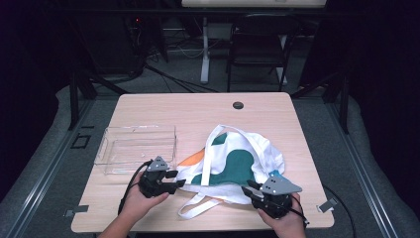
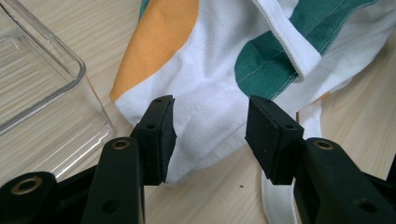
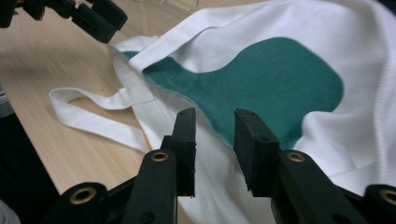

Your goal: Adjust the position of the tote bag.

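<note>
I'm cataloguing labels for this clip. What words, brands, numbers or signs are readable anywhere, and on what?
None: no readable text anywhere.
The white cloth tote bag carries only green and orange patches, no lettering.
The clear plastic tray bears no label.
The light wooden table has no markings.

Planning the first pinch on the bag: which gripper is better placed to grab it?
Left, probably. The left gripper has its open jaws either side of the bag corner at the near edge, tray beside it. The right gripper hovers over flat cloth, with no edge between its jaws.
</note>
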